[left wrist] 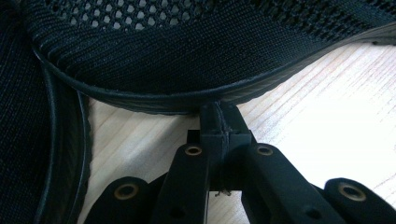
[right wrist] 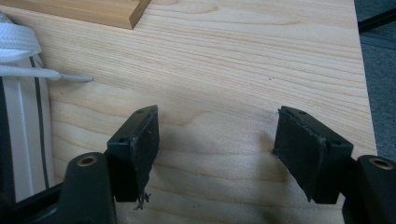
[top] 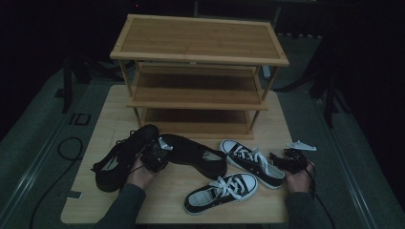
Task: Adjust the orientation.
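Two black mesh shoes lie at the table's front left, one (top: pixel 119 162) at the left and one (top: pixel 198 157) nearer the middle. My left gripper (top: pixel 154 155) sits between them. In the left gripper view its jaws (left wrist: pixel 219 114) are shut together with nothing seen between them, their tips against the sole edge of a black mesh shoe (left wrist: pixel 187 56). A second black shoe (left wrist: pixel 28 140) lies at the left of that view. My right gripper (top: pixel 285 157) rests at the table's right front, its jaws (right wrist: pixel 215 149) open over bare wood.
A three-shelf bamboo shoe rack (top: pixel 200 71) stands at the back of the table (top: pixel 110 119). Two black-and-white sneakers (top: pixel 250 162) (top: pixel 222 191) lie front right. A white lace (right wrist: pixel 28 46) and a rack foot (right wrist: pixel 93 11) appear in the right gripper view.
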Available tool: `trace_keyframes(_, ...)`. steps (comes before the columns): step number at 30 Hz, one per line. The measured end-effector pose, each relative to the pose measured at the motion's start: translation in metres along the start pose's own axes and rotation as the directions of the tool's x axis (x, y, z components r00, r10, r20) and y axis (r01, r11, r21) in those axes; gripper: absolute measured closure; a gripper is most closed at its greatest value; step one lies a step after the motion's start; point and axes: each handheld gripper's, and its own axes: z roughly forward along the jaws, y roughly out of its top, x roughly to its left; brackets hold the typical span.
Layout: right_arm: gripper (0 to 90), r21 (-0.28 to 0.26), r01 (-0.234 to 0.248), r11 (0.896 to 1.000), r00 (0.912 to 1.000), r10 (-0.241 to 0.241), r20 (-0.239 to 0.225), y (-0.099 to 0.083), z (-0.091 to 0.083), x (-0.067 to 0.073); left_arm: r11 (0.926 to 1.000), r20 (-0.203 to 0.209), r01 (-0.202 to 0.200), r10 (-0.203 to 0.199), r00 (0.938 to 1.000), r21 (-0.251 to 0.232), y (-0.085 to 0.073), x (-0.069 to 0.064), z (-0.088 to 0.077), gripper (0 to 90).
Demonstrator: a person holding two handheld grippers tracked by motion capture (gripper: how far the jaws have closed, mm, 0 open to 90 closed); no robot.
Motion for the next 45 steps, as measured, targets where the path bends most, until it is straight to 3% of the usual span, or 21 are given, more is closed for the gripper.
trace_keyframes(3,30.5,0.0,0.0,1.0,1.0,0.0,0.0,0.0,0.0,0.0,0.9999,0.011,0.011,-0.011,0.9999,-0.002,-0.001,0.002,-0.001,89.9)
trace_keyframes(7,30.5,0.0,0.0,1.0,1.0,0.0,0.0,0.0,0.0,0.0,0.9977,0.036,0.039,-0.037,0.9987,-0.055,0.002,-0.002,-0.012,88.7)
trace_keyframes(14,30.5,0.0,0.0,1.0,1.0,0.0,0.0,0.0,0.0,0.0,0.9874,0.105,-0.014,0.031,0.9939,-0.158,0.027,-0.022,-0.043,82.0)
trace_keyframes(21,30.5,0.0,0.0,1.0,1.0,0.0,0.0,0.0,0.0,0.0,0.9727,0.175,-0.079,0.119,0.9773,-0.218,0.052,-0.047,-0.063,79.1)
trace_keyframes(34,30.5,0.0,0.0,1.0,1.0,0.0,0.0,0.0,0.0,0.0,0.9541,0.226,-0.202,0.252,0.941,-0.221,0.084,-0.088,-0.051,74.5)
trace_keyframes(40,30.5,0.0,0.0,1.0,1.0,0.0,0.0,0.0,0.0,0.0,0.9514,0.211,-0.22,0.265,0.9408,-0.216,0.093,-0.095,-0.042,71.0)
trace_keyframes(45,30.5,0.0,0.0,1.0,1.0,0.0,0.0,0.0,0.0,0.0,0.9481,0.223,-0.224,0.274,0.9354,-0.225,0.091,-0.094,-0.043,70.9)
